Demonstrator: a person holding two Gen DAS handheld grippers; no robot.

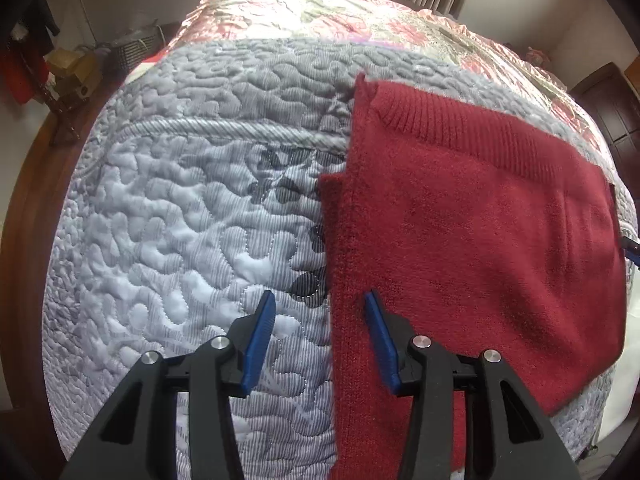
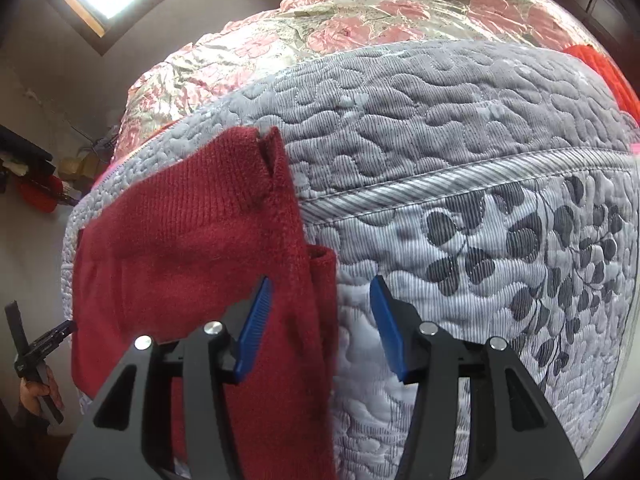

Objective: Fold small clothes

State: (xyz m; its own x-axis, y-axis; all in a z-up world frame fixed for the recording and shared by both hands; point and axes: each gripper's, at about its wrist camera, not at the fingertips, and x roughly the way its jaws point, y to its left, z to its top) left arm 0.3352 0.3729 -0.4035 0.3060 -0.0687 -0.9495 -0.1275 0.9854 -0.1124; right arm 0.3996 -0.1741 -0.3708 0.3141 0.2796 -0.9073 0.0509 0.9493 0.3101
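Note:
A dark red knitted garment lies partly folded on a grey quilted bedspread. My left gripper stands open above the garment's left edge, one blue pad over the quilt, the other over the red knit. In the right wrist view the same red garment fills the left side, with its ribbed hem toward the far end. My right gripper is open too, straddling the garment's right edge above the bedspread. Neither gripper holds anything.
A pink floral cover lies across the far end of the bed. Something orange-red sits at the bed's far right edge. A hand holding the other gripper shows at the left. Cluttered furniture stands beyond the bed's left side.

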